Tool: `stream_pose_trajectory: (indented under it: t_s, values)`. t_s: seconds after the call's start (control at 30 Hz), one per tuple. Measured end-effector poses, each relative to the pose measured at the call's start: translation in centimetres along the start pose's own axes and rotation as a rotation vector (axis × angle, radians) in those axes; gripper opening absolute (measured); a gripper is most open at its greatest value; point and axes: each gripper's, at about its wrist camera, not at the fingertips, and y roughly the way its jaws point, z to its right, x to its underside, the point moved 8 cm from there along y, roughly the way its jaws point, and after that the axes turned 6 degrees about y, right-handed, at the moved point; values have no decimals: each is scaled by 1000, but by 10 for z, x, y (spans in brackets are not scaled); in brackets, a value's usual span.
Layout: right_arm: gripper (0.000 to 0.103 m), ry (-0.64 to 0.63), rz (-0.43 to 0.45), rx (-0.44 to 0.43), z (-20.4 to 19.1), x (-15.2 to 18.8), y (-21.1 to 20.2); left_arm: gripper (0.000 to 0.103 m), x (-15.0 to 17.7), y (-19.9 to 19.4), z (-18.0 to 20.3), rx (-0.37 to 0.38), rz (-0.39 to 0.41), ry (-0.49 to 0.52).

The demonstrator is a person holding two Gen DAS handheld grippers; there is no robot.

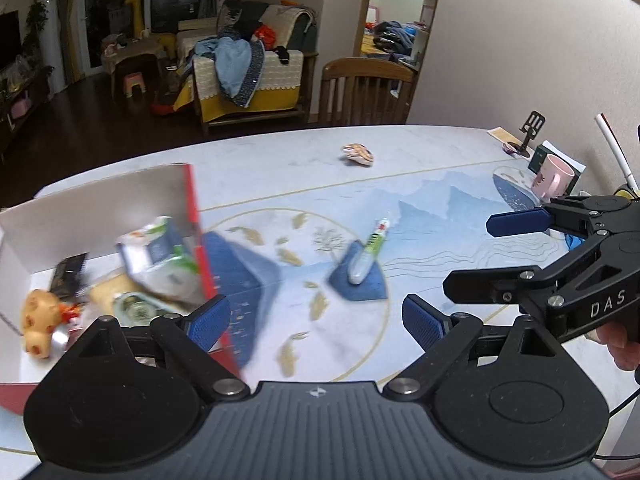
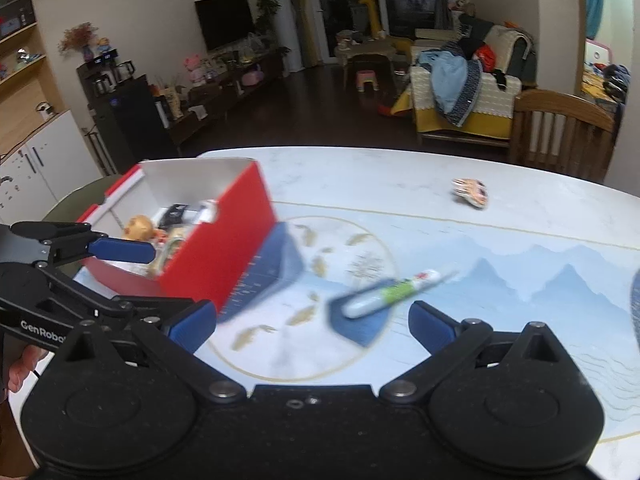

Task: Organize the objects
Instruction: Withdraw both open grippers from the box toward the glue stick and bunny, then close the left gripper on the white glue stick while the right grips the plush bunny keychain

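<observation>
A red box (image 1: 192,216) with white inside walls stands at the table's left and holds several items: a packet (image 1: 160,256), a yellow spotted toy (image 1: 38,320) and a dark wrapper. It also shows in the right wrist view (image 2: 224,240). A white and green tube (image 1: 370,252) lies on the mat mid-table, also in the right wrist view (image 2: 396,290). A small patterned object (image 1: 359,153) lies farther back, also in the right wrist view (image 2: 471,192). My left gripper (image 1: 316,320) is open and empty beside the box. My right gripper (image 2: 312,326) is open and empty, just short of the tube.
A pink mug (image 1: 554,176), a green box and a black phone stand (image 1: 530,132) sit at the table's right by the wall. A wooden chair (image 1: 366,92) stands behind the far edge. The table carries a blue landscape mat (image 1: 440,216).
</observation>
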Motion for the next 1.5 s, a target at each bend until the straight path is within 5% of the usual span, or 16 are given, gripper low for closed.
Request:
stream_pose_trajectory:
  t_s: [0.07, 0.3, 0.63, 0.87, 1.13, 1.27, 1.5]
  values:
    - [103, 5, -2, 24, 18, -1, -1, 103, -4, 10, 10, 7, -2, -4]
    - [103, 36, -4, 90, 78, -11, 4, 103, -20, 45, 40, -6, 6, 12]
    - [103, 61, -22, 151, 136, -41, 39, 103, -39, 102, 86, 80, -37, 115]
    - [103, 62, -44, 170, 152, -76, 84, 103, -45, 137, 91, 33, -68, 189]
    - [103, 79, -58, 180, 163, -110, 134, 103, -55, 169, 71, 20, -71, 115]
    - [103, 78, -80, 173, 163, -121, 159, 103, -61, 178, 63, -59, -48, 137]
    - [102, 78, -98, 213, 167, -136, 194, 103, -65, 190, 66, -40, -43, 185]
